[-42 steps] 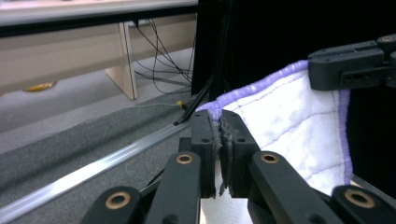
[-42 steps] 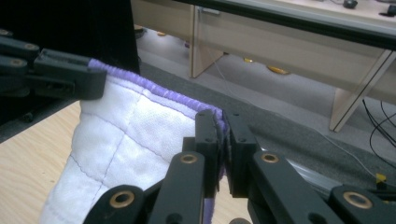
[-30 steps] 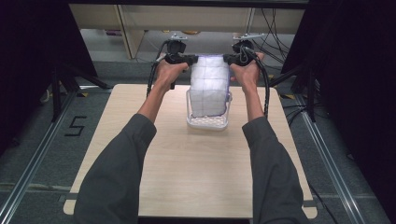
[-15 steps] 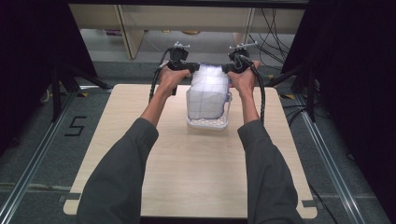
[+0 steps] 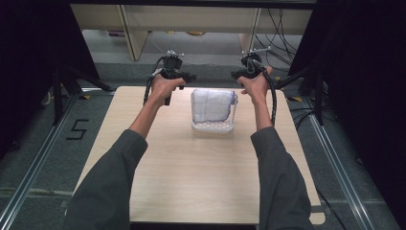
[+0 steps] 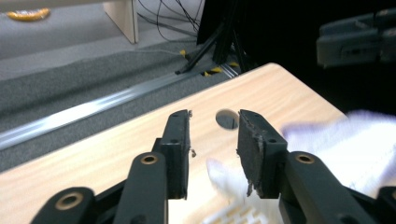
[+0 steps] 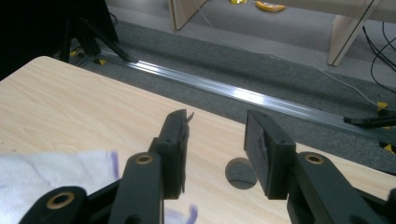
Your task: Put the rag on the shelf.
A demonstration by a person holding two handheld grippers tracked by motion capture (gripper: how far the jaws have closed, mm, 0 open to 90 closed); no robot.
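Note:
A clear plastic basket (image 5: 213, 125) stands at the far middle of the table, with a folded white cloth (image 5: 212, 105) inside it. My left gripper (image 5: 190, 76) hovers just left of the basket's far corner. My right gripper (image 5: 235, 74) hovers just right of it. Both are apart from the basket. In the left gripper view the jaws (image 6: 214, 122) stand open and empty, with the cloth (image 6: 355, 140) at the lower right. In the right gripper view the open jaws (image 7: 217, 126) hold nothing, and the cloth (image 7: 51, 172) lies at the lower left.
The wooden table (image 5: 201, 182) has bare room in front of the basket and a round hole (image 7: 240, 172) near its far edge. Beyond that edge run a metal floor rail (image 7: 261, 95), cables and furniture legs. Black stands flank the table.
Both grippers have drawn apart, outward from the cloth they were pressed against. The cloth now sits lower in the basket, and both sets of jaws are off it.

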